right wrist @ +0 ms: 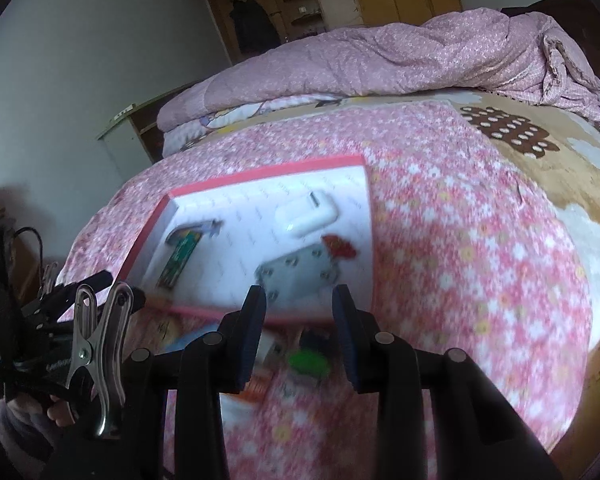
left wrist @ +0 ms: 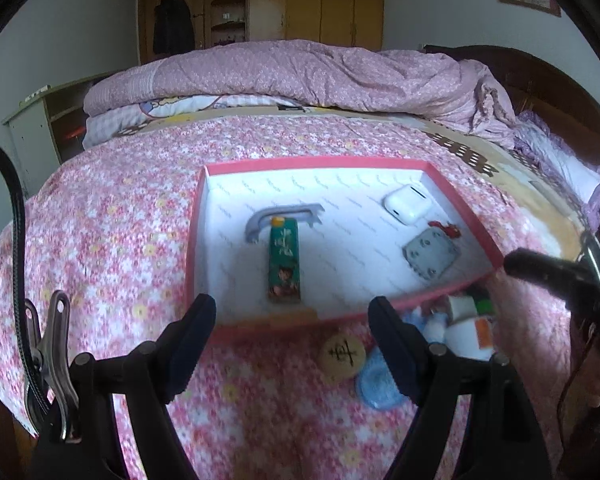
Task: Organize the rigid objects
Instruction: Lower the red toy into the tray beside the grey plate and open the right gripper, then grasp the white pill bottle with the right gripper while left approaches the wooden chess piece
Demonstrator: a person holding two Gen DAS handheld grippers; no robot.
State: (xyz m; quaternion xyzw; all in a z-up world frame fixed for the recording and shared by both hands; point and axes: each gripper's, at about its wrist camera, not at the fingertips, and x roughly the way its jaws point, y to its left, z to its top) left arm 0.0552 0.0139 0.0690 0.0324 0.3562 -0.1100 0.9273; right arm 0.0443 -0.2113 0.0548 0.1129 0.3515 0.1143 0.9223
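A red-rimmed box (left wrist: 316,163) with a white inside lies on the flowered bedspread. It holds a grey handle (left wrist: 284,214), a green oblong piece (left wrist: 285,264), a white earbud case (left wrist: 406,203) and a grey square plate (left wrist: 431,258) with a red tassel. In front of the box lie a round wooden chess piece (left wrist: 343,357), a blue translucent piece (left wrist: 376,386) and a coloured cube (left wrist: 470,332). My left gripper (left wrist: 293,303) hangs open over the box's near rim, empty. My right gripper (right wrist: 299,294) is narrowly open above the near rim (right wrist: 220,314), by the grey plate (right wrist: 300,276), with nothing between its fingers.
A folded pink quilt (left wrist: 300,72) lies across the far side of the bed, with a wardrobe (left wrist: 324,0) behind it. A dark headboard (left wrist: 548,80) stands at the right. Flowered bedspread (right wrist: 460,240) stretches to the right of the box. A hand (right wrist: 56,412) shows at lower left.
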